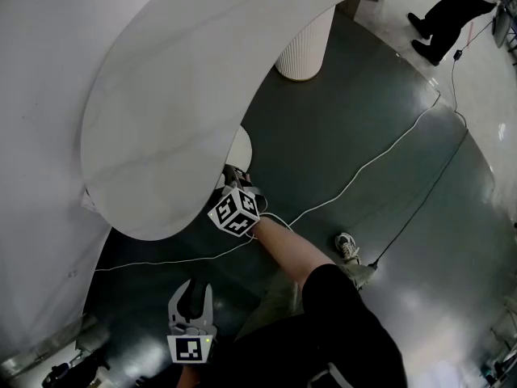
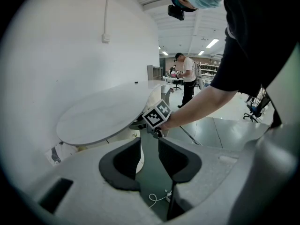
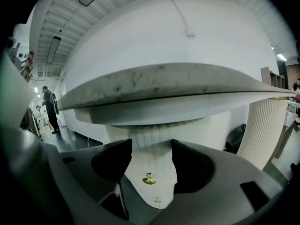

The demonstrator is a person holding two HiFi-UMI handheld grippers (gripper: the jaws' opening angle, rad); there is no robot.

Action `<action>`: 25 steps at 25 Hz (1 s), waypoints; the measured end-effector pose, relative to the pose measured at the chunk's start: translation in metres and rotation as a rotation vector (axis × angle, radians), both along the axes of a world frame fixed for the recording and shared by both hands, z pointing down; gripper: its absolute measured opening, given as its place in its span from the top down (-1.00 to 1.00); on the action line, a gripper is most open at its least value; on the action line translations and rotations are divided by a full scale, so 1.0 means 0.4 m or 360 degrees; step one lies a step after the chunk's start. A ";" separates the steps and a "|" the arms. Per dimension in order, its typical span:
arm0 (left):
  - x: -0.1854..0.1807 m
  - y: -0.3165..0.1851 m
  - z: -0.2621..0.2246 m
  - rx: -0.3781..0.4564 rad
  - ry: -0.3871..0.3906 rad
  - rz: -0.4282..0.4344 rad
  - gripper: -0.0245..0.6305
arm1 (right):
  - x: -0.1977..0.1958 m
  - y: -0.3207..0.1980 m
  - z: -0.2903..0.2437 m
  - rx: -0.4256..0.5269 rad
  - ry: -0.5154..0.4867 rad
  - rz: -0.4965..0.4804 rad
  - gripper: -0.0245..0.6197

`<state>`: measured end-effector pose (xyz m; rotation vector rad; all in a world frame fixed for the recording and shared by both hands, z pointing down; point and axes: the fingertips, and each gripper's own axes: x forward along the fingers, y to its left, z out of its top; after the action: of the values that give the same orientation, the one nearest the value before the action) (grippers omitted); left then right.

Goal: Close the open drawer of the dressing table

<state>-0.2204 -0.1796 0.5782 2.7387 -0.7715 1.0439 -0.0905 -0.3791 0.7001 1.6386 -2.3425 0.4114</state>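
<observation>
The white dressing table top (image 1: 186,95) fills the upper left of the head view. Under its near edge a rounded white drawer unit (image 1: 240,147) pokes out. My right gripper (image 1: 234,173), with its marker cube, reaches in under that edge. In the right gripper view my right gripper (image 3: 150,156) is open, and the white drawer front (image 3: 151,165) with a brass knob (image 3: 149,178) lies between and just beyond its jaws. I cannot tell whether they touch. My left gripper (image 1: 199,288) hangs lower over the dark floor, open and empty. The left gripper view shows my left gripper (image 2: 150,146) pointing at the right gripper's cube (image 2: 157,115).
A white ribbed column leg (image 1: 305,47) stands at the table's far side. A white cable (image 1: 355,172) and a black cable (image 1: 428,192) run across the dark glossy floor. A bystander's black shoes (image 1: 426,39) are at the top right. A white wall (image 1: 32,136) closes the left.
</observation>
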 end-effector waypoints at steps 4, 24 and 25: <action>-0.002 0.014 -0.006 0.0007 -0.0007 -0.0027 0.56 | -0.002 0.015 0.002 -0.0058 -0.0055 -0.0015 0.08; 0.100 0.146 -0.107 0.0073 0.0148 -0.0171 0.56 | 0.108 0.279 -0.106 -0.0162 -0.0002 -0.0010 0.08; 0.107 0.157 -0.113 0.0082 0.0162 -0.0185 0.56 | 0.115 0.299 -0.121 -0.0156 0.0004 -0.0013 0.08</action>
<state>-0.1775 -0.1167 0.5328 2.7264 -0.9411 0.8667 -0.0446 -0.2596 0.6517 1.5832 -2.2883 0.5139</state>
